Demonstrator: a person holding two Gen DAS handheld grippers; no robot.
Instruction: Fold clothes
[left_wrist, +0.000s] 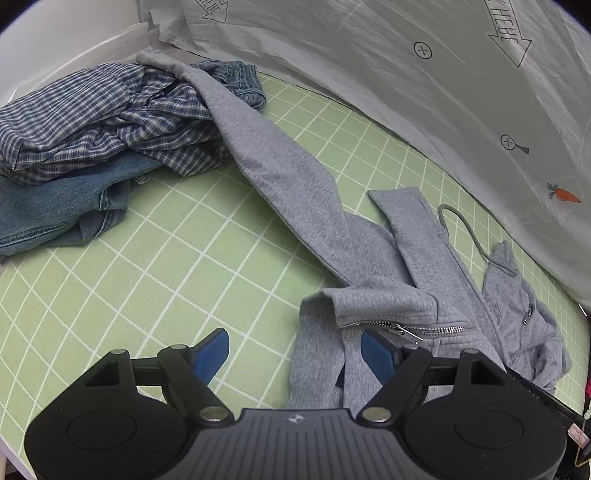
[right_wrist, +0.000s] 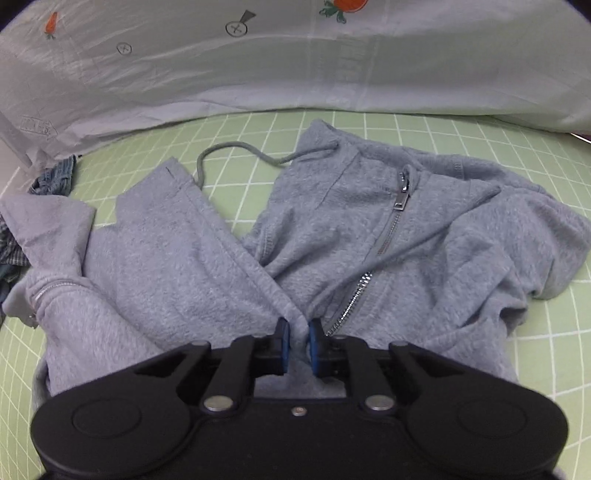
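- Hoodie (right_wrist: 229, 251): grey, zipped, lying crumpled on the green grid mat (right_wrist: 461, 133); it fills the centre of the right wrist view and runs from the lower right to the upper left of the left wrist view.
- Right gripper (right_wrist: 297, 334): bottom centre of its frame, blue pads (right_wrist: 283, 343) drawn close together and pinching a fold of hoodie fabric beside the zipper (right_wrist: 384, 240).
- Left gripper (left_wrist: 295, 352): bottom centre of its frame, fingers spread wide apart. The right pad (left_wrist: 376, 356) sits under a hoodie edge; nothing is clamped.
- Drawstring (right_wrist: 236, 151): looped on the mat at upper centre.
- Plaid shirt (left_wrist: 99, 118): bunched at upper left of the left wrist view, lying on jeans (left_wrist: 55, 206).
- Printed sheet (left_wrist: 424, 74): white, along the top of both frames.
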